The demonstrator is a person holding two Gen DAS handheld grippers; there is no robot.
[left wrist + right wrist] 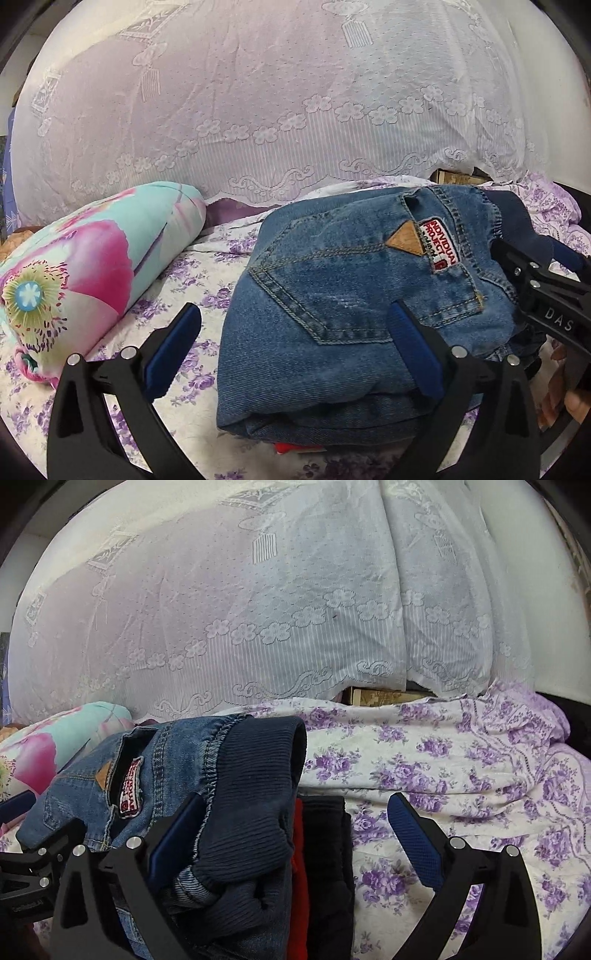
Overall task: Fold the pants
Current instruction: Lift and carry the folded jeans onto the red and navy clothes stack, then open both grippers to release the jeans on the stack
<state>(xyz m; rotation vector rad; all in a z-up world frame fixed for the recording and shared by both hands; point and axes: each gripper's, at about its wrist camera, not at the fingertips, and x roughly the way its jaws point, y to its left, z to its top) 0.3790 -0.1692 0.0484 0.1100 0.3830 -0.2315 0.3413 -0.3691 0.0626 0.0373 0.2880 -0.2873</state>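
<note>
The jeans [332, 295] fill the centre and lower right of the left wrist view, folded into a thick bundle on a purple-flowered bedsheet [207, 273], back pocket uppermost. The left gripper [291, 350] stands wide open at the bottom of the frame. Its right pad rests over the denim while its left pad hangs above bare sheet, so the bundle's left edge runs between the jaws and nothing is clamped. The bundle's long side stretches from lower left toward upper right. A white patch with red lettering reads "INDIVIDUAL PROJECT", beside a tan triangular tag. At the right edge a black frame, apparently the other gripper's body, carries the letters "DAS". A rolled flowery quilt [92, 266] lies at left, and a white lace cover [277, 110] hangs behind.

In the right wrist view the jeans occupy the lower left, with the ribbed navy waistband [255, 775] bulging toward the lens above a red layer [299, 867] and a black one. The right gripper [299, 845] is also spread wide, gripping nothing. Its left pad lies against the denim and its right pad stands over the sheet, so the bundle's right end sits inside the gap. The patch shows here too, tilted and unreadable. Each hand sits at its own end, and the folding looks essentially finished.
</note>
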